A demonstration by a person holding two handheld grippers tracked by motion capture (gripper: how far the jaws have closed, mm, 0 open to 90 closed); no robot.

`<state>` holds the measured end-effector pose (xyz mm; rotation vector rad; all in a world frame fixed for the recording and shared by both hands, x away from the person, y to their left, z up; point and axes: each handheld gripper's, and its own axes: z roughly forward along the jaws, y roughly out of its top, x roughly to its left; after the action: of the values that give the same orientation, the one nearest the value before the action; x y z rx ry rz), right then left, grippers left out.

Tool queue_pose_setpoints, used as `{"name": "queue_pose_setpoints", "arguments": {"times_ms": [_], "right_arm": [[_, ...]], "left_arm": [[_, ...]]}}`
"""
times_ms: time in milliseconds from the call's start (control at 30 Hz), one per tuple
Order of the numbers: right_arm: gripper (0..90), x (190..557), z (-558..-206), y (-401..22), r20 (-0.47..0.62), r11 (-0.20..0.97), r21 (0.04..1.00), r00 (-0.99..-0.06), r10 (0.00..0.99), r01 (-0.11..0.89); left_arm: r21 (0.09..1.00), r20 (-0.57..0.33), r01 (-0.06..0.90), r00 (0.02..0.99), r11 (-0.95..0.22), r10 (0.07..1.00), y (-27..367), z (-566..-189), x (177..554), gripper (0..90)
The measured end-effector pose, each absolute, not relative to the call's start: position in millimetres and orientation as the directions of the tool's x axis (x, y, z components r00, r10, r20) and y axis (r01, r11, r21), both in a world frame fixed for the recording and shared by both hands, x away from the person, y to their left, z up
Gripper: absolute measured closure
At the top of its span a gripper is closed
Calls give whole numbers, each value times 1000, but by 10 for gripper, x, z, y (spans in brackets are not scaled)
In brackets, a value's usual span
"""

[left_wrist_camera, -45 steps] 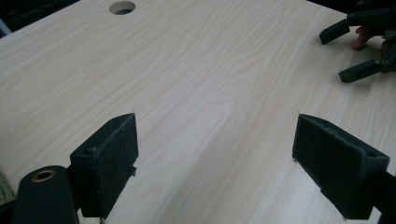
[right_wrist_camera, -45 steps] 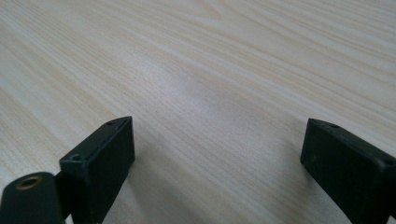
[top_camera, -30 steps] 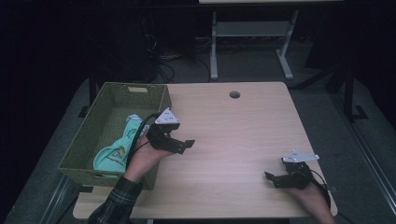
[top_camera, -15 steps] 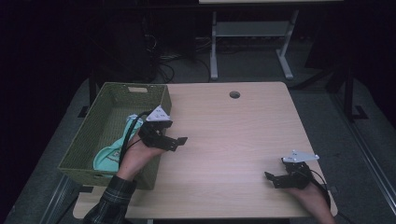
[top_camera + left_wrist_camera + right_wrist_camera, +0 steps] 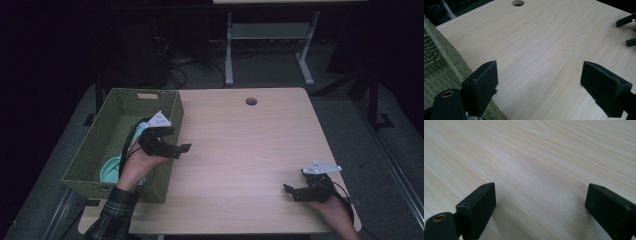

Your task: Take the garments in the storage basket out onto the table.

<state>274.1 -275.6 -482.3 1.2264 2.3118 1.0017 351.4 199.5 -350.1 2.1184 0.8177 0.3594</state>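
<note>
While your left gripper hangs over the right wall of the basket, its jaws are spread wide and hold nothing. A teal thing lies in the basket, under your left hand. Your right gripper rests low on the bench near its front right corner, jaws also spread and empty, well apart from the basket.

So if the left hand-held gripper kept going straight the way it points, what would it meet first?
Probably the bare tabletop: the left hand-held gripper is open, tilted down over the wood beside the basket. Nothing lies between its jaws. The right hand-held gripper sits farther off to one side, likely out of line.
</note>
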Motion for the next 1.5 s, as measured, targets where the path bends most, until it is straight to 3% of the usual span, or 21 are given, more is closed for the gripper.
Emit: {"name": "queue_pose_setpoints", "arguments": {"times_ms": [1500], "right_arm": [[95,2741,-4822,-2756,30,379,718,-570,821,583]], "left_arm": [[776,-10,479,661,-411,751,2750,-3505,3602,138]]}}
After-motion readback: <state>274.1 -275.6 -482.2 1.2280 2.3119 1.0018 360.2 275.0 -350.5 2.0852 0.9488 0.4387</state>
